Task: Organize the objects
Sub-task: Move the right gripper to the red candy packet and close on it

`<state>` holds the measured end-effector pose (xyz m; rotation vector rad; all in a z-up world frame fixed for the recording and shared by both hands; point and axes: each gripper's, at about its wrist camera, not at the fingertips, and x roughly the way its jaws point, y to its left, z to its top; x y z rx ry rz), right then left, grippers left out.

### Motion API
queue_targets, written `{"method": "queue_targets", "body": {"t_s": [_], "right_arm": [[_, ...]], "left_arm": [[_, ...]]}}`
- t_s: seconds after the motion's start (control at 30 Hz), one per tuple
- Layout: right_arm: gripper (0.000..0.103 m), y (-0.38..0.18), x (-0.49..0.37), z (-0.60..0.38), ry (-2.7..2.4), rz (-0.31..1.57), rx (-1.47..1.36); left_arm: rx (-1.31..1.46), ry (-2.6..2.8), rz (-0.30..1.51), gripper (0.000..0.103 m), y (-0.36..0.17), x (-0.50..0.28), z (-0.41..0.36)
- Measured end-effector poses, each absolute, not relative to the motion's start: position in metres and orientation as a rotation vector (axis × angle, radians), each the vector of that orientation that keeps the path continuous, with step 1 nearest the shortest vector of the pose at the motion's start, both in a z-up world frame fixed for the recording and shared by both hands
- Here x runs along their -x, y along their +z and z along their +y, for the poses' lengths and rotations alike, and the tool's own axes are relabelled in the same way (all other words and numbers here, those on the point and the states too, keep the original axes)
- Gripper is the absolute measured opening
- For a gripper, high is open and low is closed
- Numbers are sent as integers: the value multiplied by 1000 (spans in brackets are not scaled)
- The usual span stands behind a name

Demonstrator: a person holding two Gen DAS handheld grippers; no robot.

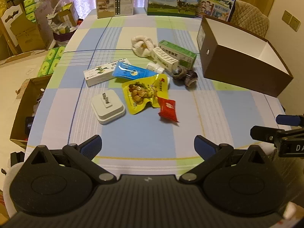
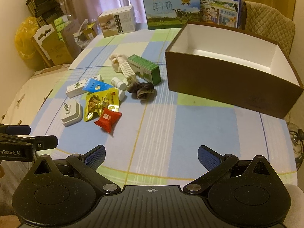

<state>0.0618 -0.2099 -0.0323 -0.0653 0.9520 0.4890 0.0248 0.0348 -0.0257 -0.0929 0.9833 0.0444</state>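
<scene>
Our left tongs [image 1: 147, 144] and right tongs [image 2: 151, 154] both hang spread apart, gripping nothing. Ahead of them the pile lies untouched: red packet [image 2: 108, 119], yellow pouch [image 2: 101, 103], plug [image 2: 71, 114]. The box [image 2: 228, 79] ahead-right looks empty, so we judge everything remains

A glossy yellow foil pouch [image 1: 144, 94] lies on matt checked cloth [image 1: 133, 133] beside a smooth cardboard box [image 2: 228, 79].
</scene>
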Motion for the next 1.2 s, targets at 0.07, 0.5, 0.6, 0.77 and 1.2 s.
{"method": "queue_targets", "body": {"t_s": [0.07,0.5,0.6,0.77,1.2], "right_arm": [[101,-34,-65,-206,500,946,66],[101,-56,-91,-153,602,908,75],[100,-63,-99,-140,608,913,78],[94,-75,-111,-123,614,936,63],[76,-106,-130,-93,594,990,67]], "left_arm": [[93,54,986,102,-27,-27,39],[95,115,1004,102,-48,-58,67],[92,126,1008,102,-53,-64,73],[87,139,1005,102,-57,-75,81],[82,187,1027,102,-77,-97,102]]}}
